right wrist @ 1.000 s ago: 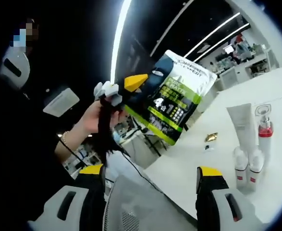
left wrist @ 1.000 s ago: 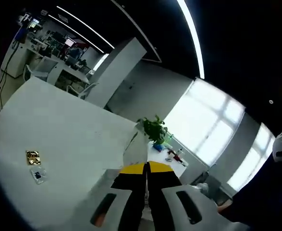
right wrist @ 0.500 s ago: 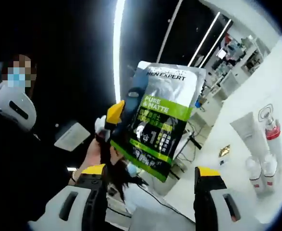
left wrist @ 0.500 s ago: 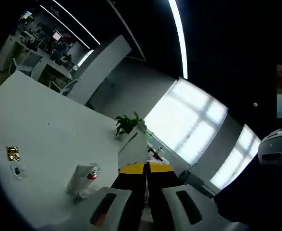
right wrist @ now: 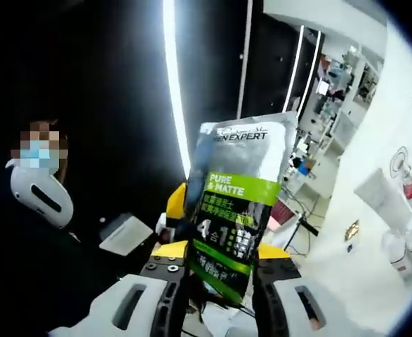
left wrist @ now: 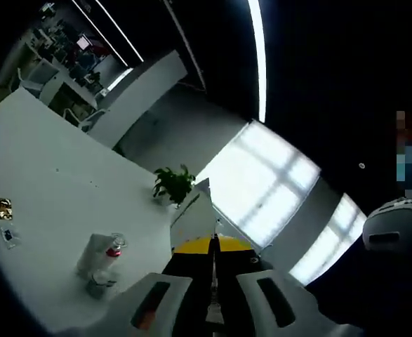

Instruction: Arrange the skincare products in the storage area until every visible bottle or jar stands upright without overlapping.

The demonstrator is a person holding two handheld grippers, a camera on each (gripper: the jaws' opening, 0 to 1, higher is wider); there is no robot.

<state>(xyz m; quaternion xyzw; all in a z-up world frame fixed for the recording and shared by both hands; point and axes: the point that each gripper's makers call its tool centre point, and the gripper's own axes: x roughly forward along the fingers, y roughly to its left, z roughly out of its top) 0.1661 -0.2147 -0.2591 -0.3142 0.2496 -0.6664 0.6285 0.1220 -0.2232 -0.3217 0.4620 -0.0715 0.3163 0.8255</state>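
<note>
Up off the tabletop [left wrist: 58, 203], the left gripper [left wrist: 213, 247] has its jaws pressed together on the edge of a flat pouch [left wrist: 195, 217], seen edge-on in the left gripper view. Over in the right gripper view, the right gripper [right wrist: 220, 270] is clenched on the bottom of that same grey-and-green pouch [right wrist: 241, 203], held upright in the air. Down on the tabletop [right wrist: 374, 274], near its edge, a white tube [right wrist: 377, 200], a red-capped bottle [right wrist: 410, 184] and small white bottles [right wrist: 406, 246] stand clustered together, upright.
</note>
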